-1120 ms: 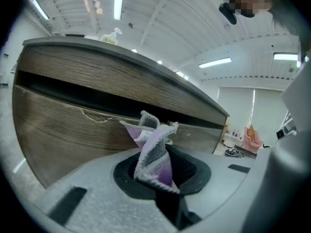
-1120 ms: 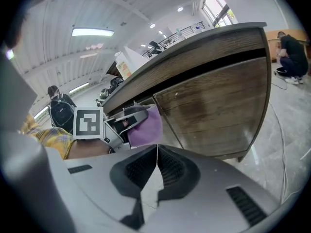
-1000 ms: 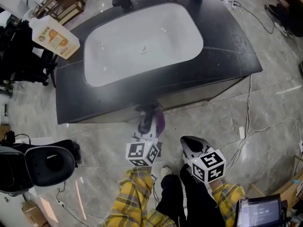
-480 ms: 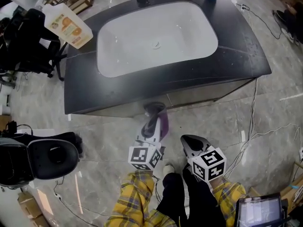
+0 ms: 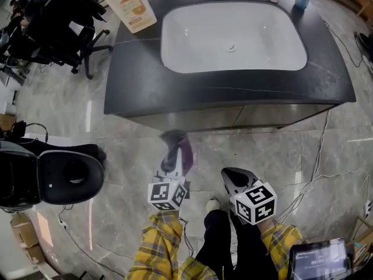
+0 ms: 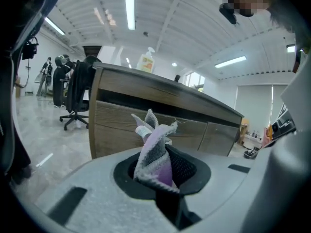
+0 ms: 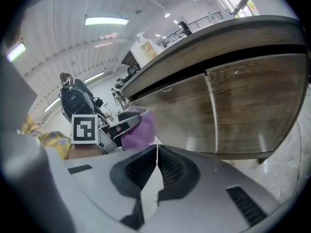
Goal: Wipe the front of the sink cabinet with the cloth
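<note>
Left claw (image 5: 173, 139) is clamped on the cloth (image 5: 185, 155), a purple-and-grey wad that stands up out of its jaws. The right claw (image 5: 232, 177) has its jaws pressed together with nothing between them. The sink cabinet (image 5: 245, 116) spans the head view, which looks down on the dark counter (image 5: 134, 80) and the white basin (image 5: 233, 37) but shows only a narrow strip of the front. The two gripper views look up from low down and show what that view does not: the wood-grain doors (image 7: 248, 106) and the dark recess under the counter's edge. The right gripper view also catches the left claw from the side, marker cube and all. There the cloth is just beside the cabinet front, though whether it touches cannot be told. An office chair (image 5: 58, 16) stands on the floor to the cabinet's left. A bottle (image 5: 129, 3) with an orange label stands at the counter's back left corner. Both claws point toward the cabinet from yellow plaid sleeves (image 5: 160, 244), the left reaching further forward and the right held back near the person. Compared with a second ago, the cabinet lies square across the head view rather than skewed, and the cloth sits nearer the front's left end.
</note>
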Demonstrator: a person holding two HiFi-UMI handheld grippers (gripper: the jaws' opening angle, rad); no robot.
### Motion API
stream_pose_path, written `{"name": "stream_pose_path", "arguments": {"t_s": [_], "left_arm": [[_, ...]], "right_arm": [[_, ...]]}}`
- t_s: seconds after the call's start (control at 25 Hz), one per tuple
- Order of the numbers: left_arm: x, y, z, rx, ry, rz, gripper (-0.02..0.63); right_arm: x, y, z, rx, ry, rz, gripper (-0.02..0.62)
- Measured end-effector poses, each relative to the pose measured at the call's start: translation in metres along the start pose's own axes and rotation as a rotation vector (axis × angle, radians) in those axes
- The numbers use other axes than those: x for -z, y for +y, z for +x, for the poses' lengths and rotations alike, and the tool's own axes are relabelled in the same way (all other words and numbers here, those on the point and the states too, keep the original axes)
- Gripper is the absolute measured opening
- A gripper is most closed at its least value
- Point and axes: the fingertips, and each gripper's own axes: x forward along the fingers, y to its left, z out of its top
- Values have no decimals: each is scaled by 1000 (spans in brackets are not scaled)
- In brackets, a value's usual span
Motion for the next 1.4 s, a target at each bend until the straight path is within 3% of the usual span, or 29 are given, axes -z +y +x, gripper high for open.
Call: {"name": "stream_pose_path", "arguments": {"t_s": [0.48, 0.88, 1.12, 1.4], "left_arm": [[4, 101, -19, -122, -20, -37, 51], [7, 143, 7, -183, -53, -59, 51], [35, 150, 32, -214, -7, -85, 51], [38, 108, 60, -126, 17, -52, 51]], "right_arm": [[-6, 42, 74, -57, 65, -102, 6], [-21, 42, 123, -83, 73, -203, 6], [-26, 29, 127, -85, 43, -178, 6], [-28, 10, 112, -69, 26, -154, 6]]}}
